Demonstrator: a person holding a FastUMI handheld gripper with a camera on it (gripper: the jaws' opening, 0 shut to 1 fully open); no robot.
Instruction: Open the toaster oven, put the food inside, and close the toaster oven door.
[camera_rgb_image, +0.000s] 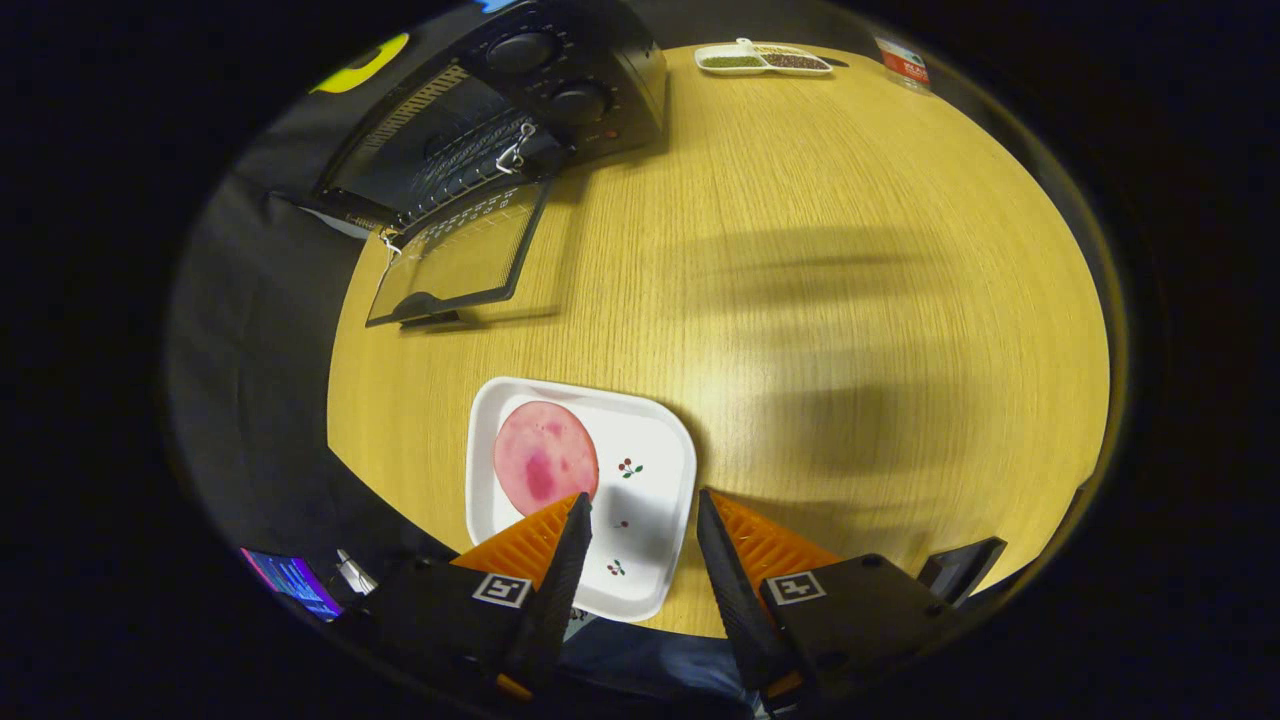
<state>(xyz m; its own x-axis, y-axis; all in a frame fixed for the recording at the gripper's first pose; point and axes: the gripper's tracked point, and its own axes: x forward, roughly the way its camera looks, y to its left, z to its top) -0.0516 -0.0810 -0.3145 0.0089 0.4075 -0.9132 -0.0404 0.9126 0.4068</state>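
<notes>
A black toaster oven (520, 110) stands at the far left of the round wooden table (800, 300), its glass door (460, 262) folded down flat and the wire rack inside showing. A round pink slice of food (545, 458) lies on a white square plate (655, 440) at the table's near edge. My gripper (640, 505) hovers above the plate, open, with nothing between its fingers. The left fingertip (578, 520) sits just over the near edge of the slice; the right fingertip is past the plate's right rim.
A white divided dish (765, 60) with dark spices and a small red packet (905, 62) sit at the table's far edge. A phone with a lit screen (290, 580) lies low at the left, off the table. Black cloth surrounds the table.
</notes>
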